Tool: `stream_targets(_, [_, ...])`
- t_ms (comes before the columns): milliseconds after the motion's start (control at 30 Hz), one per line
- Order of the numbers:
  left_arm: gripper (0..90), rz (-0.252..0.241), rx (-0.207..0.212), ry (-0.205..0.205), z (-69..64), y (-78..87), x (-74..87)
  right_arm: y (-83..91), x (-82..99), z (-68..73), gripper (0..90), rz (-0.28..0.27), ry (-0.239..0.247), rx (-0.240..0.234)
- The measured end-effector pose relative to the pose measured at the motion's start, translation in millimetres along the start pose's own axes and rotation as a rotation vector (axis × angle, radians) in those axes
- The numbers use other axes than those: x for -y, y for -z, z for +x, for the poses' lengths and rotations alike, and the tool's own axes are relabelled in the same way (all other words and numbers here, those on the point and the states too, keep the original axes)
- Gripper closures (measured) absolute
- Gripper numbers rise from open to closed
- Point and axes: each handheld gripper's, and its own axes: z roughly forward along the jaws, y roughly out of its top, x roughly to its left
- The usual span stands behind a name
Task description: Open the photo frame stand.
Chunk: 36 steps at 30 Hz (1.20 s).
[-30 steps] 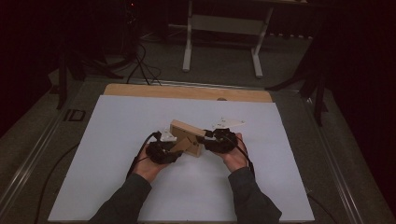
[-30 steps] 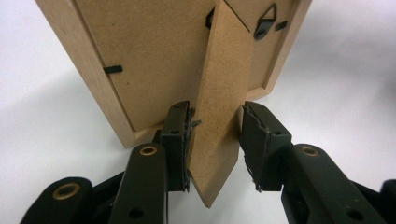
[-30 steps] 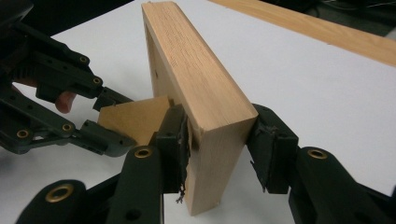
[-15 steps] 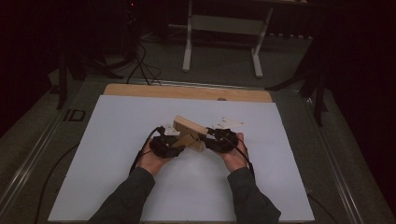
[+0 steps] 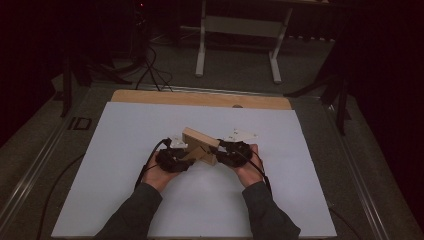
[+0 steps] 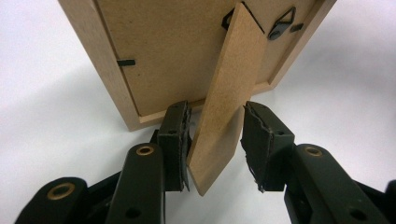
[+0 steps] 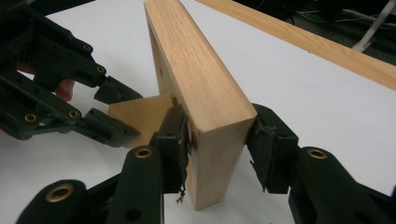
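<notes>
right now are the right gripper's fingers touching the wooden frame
Touching. In the right gripper view, both fingers press against opposite faces of the wooden frame at its lower corner, with no gap on either side.

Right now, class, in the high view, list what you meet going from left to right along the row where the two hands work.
Person's left hand → black left gripper → light wooden picture frame standing on the white table sheet → black right gripper → person's right hand.
</notes>
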Motion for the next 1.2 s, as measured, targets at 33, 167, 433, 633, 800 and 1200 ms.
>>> stream_targets(33, [61.5,-0.006,0.001,0.005,0.4,2.1,1.4,0.0,0.2,0.8,59.2,-0.001,0.002,-0.002])
stream_targets(167, [64.3,-0.016,0.008,0.006,1.8,5.3,4.4,1.0,1.1,4.7,58.9,-0.005,0.018,-0.002])
stream_targets(433, [71.5,-0.022,0.008,0.007,3.4,8.7,7.8,3.4,3.7,12.0,57.5,-0.008,0.043,-0.007])
stream_targets(633, [71.5,-0.03,0.011,0.005,1.7,11.3,9.4,4.9,6.0,15.8,56.7,-0.009,0.057,-0.018])
stream_targets(800, [70.4,-0.031,0.016,0.004,0.9,13.0,11.4,6.0,7.5,18.7,56.0,-0.009,0.067,-0.024])
stream_targets(1200, [69.3,-0.027,0.026,0.014,-1.2,15.1,20.6,9.0,13.0,30.2,53.2,-0.004,0.103,-0.035])
